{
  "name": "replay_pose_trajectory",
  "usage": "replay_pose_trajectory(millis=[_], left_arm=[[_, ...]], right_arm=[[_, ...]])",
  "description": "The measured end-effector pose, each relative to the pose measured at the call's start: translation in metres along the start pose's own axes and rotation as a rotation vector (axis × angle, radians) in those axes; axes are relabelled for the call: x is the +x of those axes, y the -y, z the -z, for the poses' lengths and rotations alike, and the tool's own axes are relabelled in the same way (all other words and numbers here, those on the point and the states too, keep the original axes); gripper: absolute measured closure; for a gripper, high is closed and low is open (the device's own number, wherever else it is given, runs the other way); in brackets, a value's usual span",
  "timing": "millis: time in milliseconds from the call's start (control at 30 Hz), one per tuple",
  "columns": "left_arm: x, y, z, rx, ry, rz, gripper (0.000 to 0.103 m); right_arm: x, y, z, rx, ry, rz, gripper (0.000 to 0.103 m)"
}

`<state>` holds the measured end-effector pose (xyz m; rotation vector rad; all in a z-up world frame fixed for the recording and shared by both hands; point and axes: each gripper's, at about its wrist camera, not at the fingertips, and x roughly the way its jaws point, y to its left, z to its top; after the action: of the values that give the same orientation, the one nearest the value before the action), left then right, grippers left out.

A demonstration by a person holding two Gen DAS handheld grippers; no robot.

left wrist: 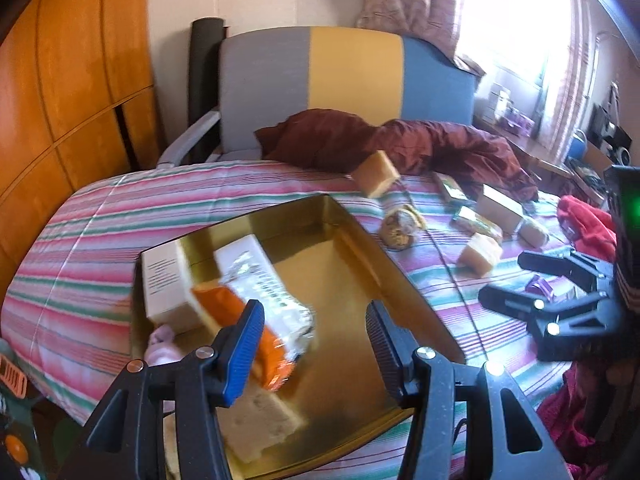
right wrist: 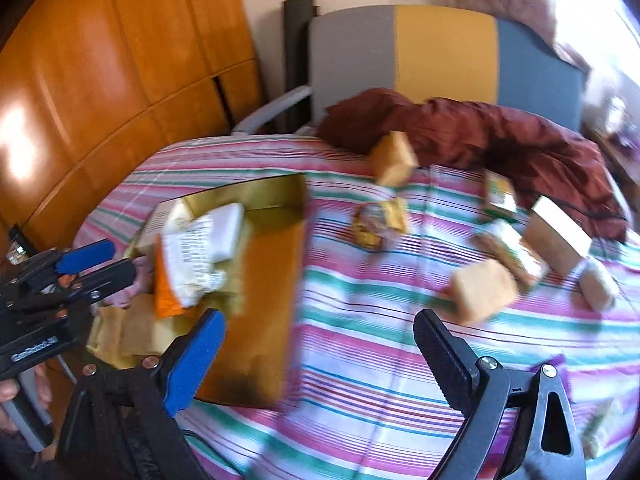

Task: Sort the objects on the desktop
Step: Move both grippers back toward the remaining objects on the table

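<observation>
the left gripper (left wrist: 314,344) has its jaws spread wide with nothing between them, hovering over the near part of the gold tray (left wrist: 360,280). just beyond its blue finger, an orange-and-white snack packet (left wrist: 264,312) is in the tray, blurred, its long axis running from near-left to far-right and tilted; whether it rests or is in the air cannot be told. beside it on the left a white box (left wrist: 166,284) stands in the tray's left corner, and a pale sponge-like block (left wrist: 260,420) lies at the tray's near end. a pink soft thing (left wrist: 162,346) sits at the tray's left edge.

the right gripper (right wrist: 320,354) also has its jaws spread and empty, above the striped bedspread (right wrist: 360,400) just right of the tray's long right wall. the tray's long axis runs away from the viewer, toward the headboard (left wrist: 348,76).

right of the tray the bedspread carries the unsorted items, well apart from one another: a yellow cake block (left wrist: 376,180) at the far side by the maroon blanket (left wrist: 420,140), a wrapped round snack (left wrist: 402,226) nearer the tray, another cake block (right wrist: 484,292) near the right gripper, a green-labelled packet (right wrist: 500,196) and a tan box (right wrist: 558,236) farther right. open striped cloth lies between tray and right-hand items.
</observation>
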<state>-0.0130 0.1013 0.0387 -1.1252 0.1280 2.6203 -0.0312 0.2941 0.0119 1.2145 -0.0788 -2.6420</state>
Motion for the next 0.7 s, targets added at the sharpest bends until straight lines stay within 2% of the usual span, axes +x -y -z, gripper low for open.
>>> replay_pose_trajectory(millis=[400, 700], left_arm=[[0.023, 0.040, -0.006, 0.069, -0.055, 0.095, 0.049], [0.038, 0.055, -0.005, 0.092, -0.099, 0.129, 0.049]], right_arm=[[-0.021, 0.103, 0.002, 0.131, -0.044, 0.195, 0.006], [-0.024, 0.172, -0.001, 0.270, -0.040, 0.261, 0.006]])
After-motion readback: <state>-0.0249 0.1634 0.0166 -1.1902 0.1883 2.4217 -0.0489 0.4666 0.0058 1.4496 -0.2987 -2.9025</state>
